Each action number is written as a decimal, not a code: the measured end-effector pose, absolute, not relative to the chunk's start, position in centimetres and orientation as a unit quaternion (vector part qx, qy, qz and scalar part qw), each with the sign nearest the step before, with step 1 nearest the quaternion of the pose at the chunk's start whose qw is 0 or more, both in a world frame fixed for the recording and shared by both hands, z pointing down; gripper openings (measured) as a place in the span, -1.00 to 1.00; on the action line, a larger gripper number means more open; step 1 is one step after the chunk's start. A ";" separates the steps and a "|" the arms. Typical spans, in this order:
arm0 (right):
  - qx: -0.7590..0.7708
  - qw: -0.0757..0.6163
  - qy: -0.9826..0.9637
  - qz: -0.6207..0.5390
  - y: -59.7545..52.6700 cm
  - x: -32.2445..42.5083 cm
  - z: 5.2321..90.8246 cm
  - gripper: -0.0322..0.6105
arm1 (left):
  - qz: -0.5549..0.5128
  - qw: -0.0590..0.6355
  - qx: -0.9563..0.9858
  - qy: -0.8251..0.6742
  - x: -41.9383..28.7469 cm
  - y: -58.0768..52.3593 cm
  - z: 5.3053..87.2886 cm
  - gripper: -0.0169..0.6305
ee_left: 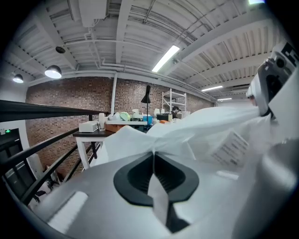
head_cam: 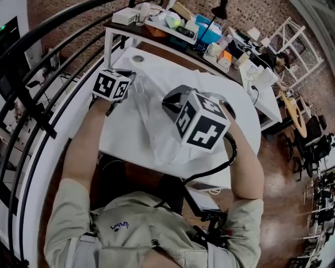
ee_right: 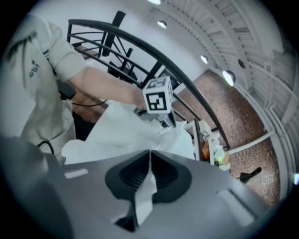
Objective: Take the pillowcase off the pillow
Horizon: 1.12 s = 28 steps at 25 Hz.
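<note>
The white pillowcase (head_cam: 157,123) lies bunched on the white table (head_cam: 121,140); I cannot tell the pillow apart from its case. My left gripper (head_cam: 131,79) holds its far left edge, and in the left gripper view the jaws (ee_left: 153,153) are shut on a pinch of the white fabric (ee_left: 205,126), which carries a sewn label (ee_left: 230,147). My right gripper (head_cam: 168,102) sits over the middle of the case. In the right gripper view its jaws (ee_right: 149,153) are shut on a strip of the pillowcase (ee_right: 126,128). The cloth runs between the two grippers.
A cluttered second table (head_cam: 172,29) with boxes and a black desk lamp (head_cam: 219,11) stands behind. A black railing (head_cam: 31,120) curves along the left. A black cable (head_cam: 226,157) hangs off the table's near right edge, close to the person's right arm.
</note>
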State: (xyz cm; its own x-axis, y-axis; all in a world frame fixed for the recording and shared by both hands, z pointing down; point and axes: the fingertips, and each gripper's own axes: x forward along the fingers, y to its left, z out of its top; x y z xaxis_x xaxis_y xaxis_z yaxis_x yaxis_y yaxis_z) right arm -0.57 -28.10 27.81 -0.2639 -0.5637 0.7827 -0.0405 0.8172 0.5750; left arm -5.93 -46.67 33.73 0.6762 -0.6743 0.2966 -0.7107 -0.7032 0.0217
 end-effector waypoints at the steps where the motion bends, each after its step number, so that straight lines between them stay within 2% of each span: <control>1: 0.186 0.552 -0.778 -0.237 -27.1 -0.7 27.0 -0.87 | 0.135 0.069 0.913 -0.378 -5.7 -46.9 33.9 -0.92; 5: 0.127 0.479 -0.829 -0.258 -23.1 -0.4 25.6 -0.87 | 0.145 0.062 0.920 -0.360 -3.6 -47.6 34.1 -0.92; 9: 0.083 0.447 -0.863 -0.222 -20.4 0.3 25.7 -0.87 | 0.140 0.053 0.921 -0.361 -2.1 -49.2 32.3 -0.92; 15: 0.010 0.456 -0.870 -0.187 -17.7 0.3 27.8 -0.88 | 0.134 0.070 0.923 -0.355 0.0 -51.3 31.2 -0.92; 20: 0.018 0.468 -0.869 -0.158 -19.6 -0.3 30.9 -0.87 | 0.082 0.086 0.948 -0.295 3.6 -49.9 30.4 -0.92; 24: 0.049 0.465 -0.869 -0.160 -21.6 -0.3 30.8 -0.84 | 0.093 0.098 0.942 -0.306 1.3 -49.7 31.4 -0.91; 26: 0.063 0.450 -0.876 -0.162 -22.5 -0.3 30.4 -0.80 | 0.089 0.106 0.937 -0.321 -1.0 -49.6 31.8 -0.80; 28: 0.073 0.439 -0.882 -0.159 -23.2 -0.3 30.2 -0.72 | 0.081 0.115 0.934 -0.329 -3.1 -49.1 32.1 -0.54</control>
